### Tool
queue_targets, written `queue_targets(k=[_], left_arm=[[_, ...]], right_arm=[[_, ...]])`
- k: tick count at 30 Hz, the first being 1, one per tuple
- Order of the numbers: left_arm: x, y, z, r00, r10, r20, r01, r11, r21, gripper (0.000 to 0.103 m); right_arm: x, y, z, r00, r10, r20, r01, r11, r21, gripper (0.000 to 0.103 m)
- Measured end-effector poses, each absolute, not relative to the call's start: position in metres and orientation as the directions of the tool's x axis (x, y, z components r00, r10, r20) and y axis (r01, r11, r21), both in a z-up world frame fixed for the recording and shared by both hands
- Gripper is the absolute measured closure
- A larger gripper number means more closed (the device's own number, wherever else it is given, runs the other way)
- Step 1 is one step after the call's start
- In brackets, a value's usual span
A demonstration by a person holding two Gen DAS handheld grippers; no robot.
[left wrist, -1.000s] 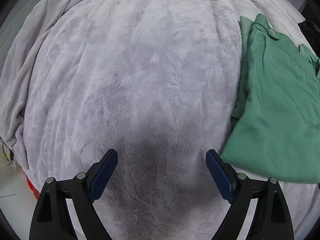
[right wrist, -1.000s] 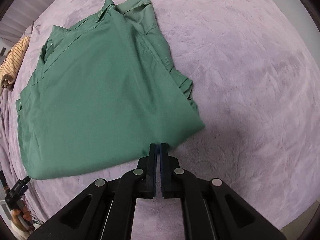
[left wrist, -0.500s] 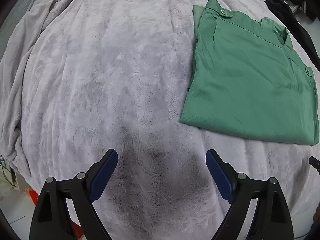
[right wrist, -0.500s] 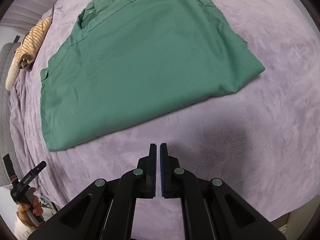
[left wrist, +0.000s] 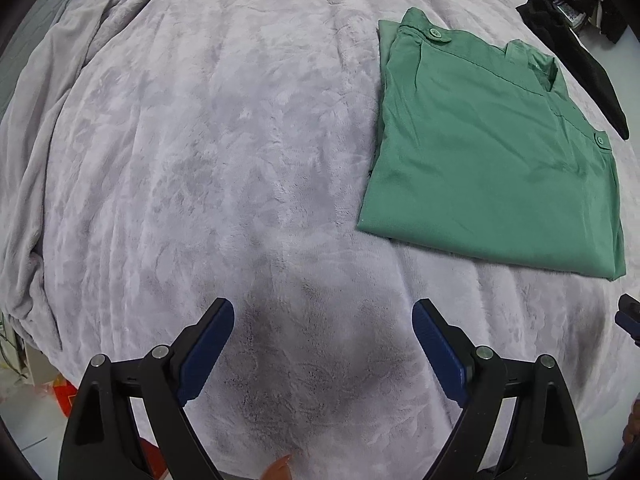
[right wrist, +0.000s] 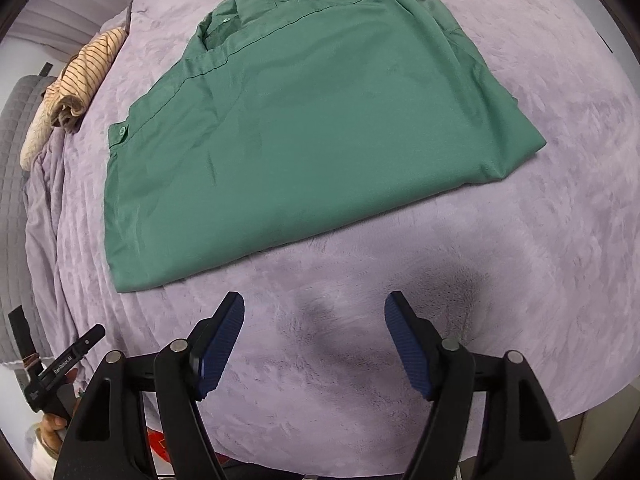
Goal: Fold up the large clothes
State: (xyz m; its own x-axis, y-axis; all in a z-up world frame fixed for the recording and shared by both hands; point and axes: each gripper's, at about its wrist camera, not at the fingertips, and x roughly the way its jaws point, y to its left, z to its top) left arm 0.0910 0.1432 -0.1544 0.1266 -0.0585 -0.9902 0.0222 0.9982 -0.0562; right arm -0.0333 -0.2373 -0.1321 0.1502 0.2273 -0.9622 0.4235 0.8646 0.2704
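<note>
Two grippers, left gripper (left wrist: 323, 354) and right gripper (right wrist: 314, 342), gape empty near folded green shirt (right wrist: 312, 132) | right's jaws just opened | risk: snagging its near edge undoes fold

Green buttoned shirt (right wrist: 320, 128), folded into neat rectangle, collar up, flat on blanket

Broad bare blanket (left wrist: 192, 168) left of green shirt (left wrist: 488, 152): free passage. Black garment (left wrist: 580, 60) just beyond shirt's far edge. Striped cloth (right wrist: 84, 76) near blanket's far-left corner, well apart from shirt.
</note>
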Motion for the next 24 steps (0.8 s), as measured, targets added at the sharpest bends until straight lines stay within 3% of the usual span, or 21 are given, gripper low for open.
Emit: queue_targets(k=[5,11,24], left_arm=[[0.097,0.142,-0.156,0.143,-0.063,-0.988,0.050,0.997,-0.057,0.000],[0.103,0.142,-0.156,0.158,-0.049,-0.986,0.074,0.997,-0.038,0.000],[0.110,0.155,-0.170,0.123,-0.054,-0.991,0.063,0.997,-0.047,0.000]], right_arm=[[-0.031,-0.225,-0.125,0.167,0.232,-0.958,0.411,0.867,0.282,0.022],[-0.024,-0.208,-0.115,0.191,0.226,-0.955,0.382,0.879,0.284,0.000],[-0.018,-0.166,-0.123,0.162,0.272,-0.948,0.313,0.897,0.311,0.000]])
